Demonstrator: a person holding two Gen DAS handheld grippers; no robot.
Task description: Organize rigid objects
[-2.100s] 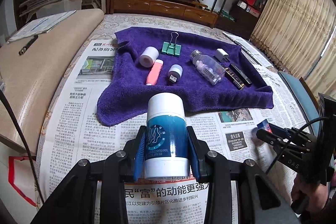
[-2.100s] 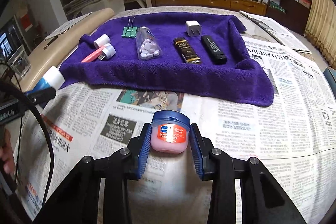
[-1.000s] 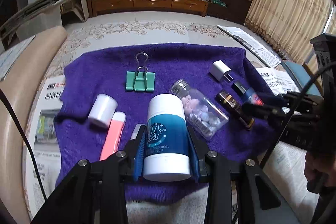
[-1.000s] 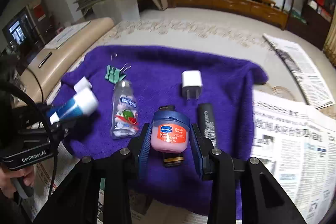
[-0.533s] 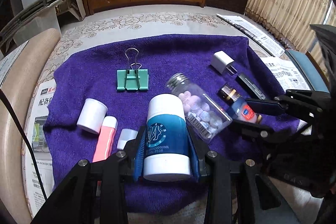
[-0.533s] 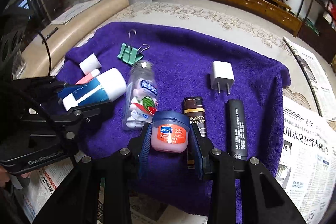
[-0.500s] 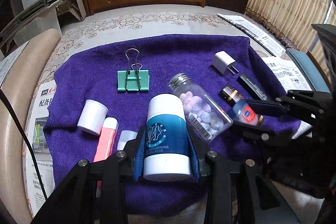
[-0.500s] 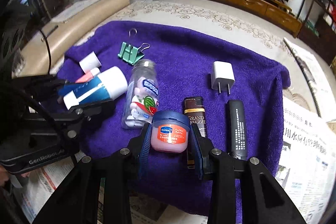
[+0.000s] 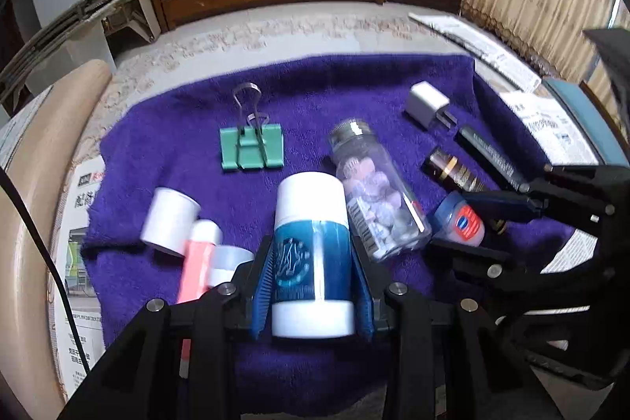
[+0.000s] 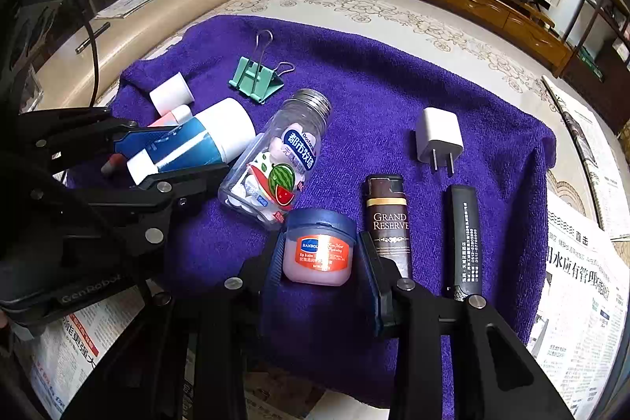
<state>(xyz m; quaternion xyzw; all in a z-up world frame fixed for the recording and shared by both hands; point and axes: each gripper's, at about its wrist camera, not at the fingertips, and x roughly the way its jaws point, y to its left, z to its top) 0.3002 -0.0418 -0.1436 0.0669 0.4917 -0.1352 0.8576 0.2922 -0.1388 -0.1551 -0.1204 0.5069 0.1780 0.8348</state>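
Left wrist view: your left gripper (image 9: 311,286) is clamped on the bottle (image 9: 311,254); your right gripper (image 10: 319,262) grips the jar (image 10: 318,247) over the towel (image 10: 378,93), pill bottle (image 10: 275,160) at jar's 11 o'clock.

A table carries everything, covered by a cream tablecloth (image 10: 393,10) with a floral pattern. Sheets of newspaper (image 10: 579,286) lie on the cloth along the near and right sides, and more print shows at the left edge (image 9: 82,207). A folded newspaper (image 9: 472,42) rests near the far right corner. A purple towel (image 10: 374,97) is spread over the middle, its near edge overlapping the newspaper and its far edge lying on the bare tablecloth. The towel's left corner is rumpled into a fold. A beige padded edge (image 10: 130,30) runs along the left side of the table, just beside the towel.
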